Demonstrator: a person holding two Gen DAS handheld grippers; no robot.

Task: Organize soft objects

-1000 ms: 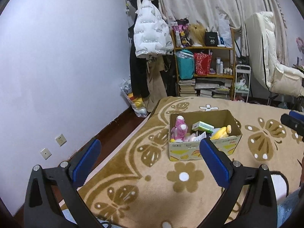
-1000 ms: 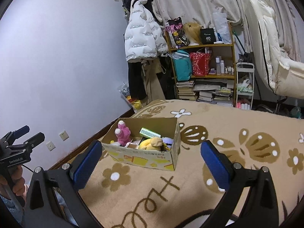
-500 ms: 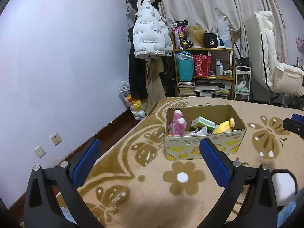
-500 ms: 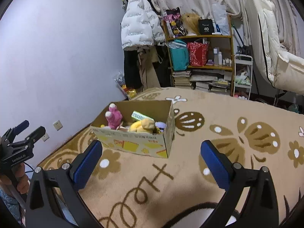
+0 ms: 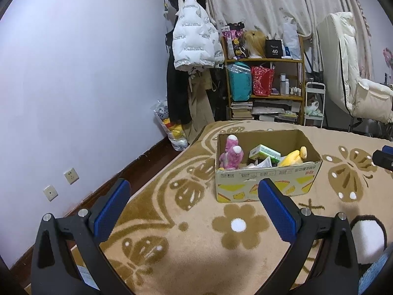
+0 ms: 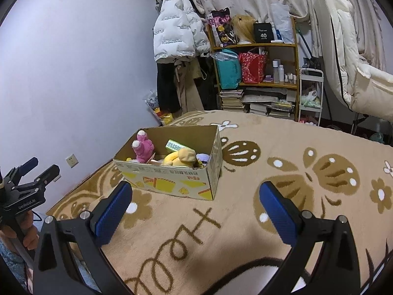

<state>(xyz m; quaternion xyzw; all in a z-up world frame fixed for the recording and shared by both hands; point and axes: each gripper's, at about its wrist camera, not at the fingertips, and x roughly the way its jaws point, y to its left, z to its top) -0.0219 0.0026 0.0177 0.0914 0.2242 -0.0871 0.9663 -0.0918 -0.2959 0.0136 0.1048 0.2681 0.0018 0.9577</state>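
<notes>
An open cardboard box point(image 5: 267, 184) point(image 6: 172, 182) stands on the beige patterned blanket. Inside it sit a pink plush point(image 5: 231, 153) point(image 6: 143, 146), a yellow plush point(image 5: 293, 158) point(image 6: 181, 157), a green packet point(image 5: 265, 152) point(image 6: 175, 145) and some papers. My left gripper point(image 5: 194, 205) is open and empty, a short way in front of the box. My right gripper point(image 6: 195, 207) is also open and empty, before the box's near right corner. The left gripper point(image 6: 29, 172) shows at the left edge of the right wrist view, held by a hand point(image 6: 27, 231).
The blanket point(image 6: 282, 172) spreads wide to the right. A white wall with sockets point(image 5: 71, 175) runs on the left. Behind stand a coat rack with a white puffer jacket point(image 5: 195, 41), a cluttered shelf point(image 5: 265, 83), a small white cart point(image 5: 314, 105) and a white recliner point(image 5: 353, 73).
Both grippers have moved closer to the box, which now looks larger in both views. Both stay open and empty.
</notes>
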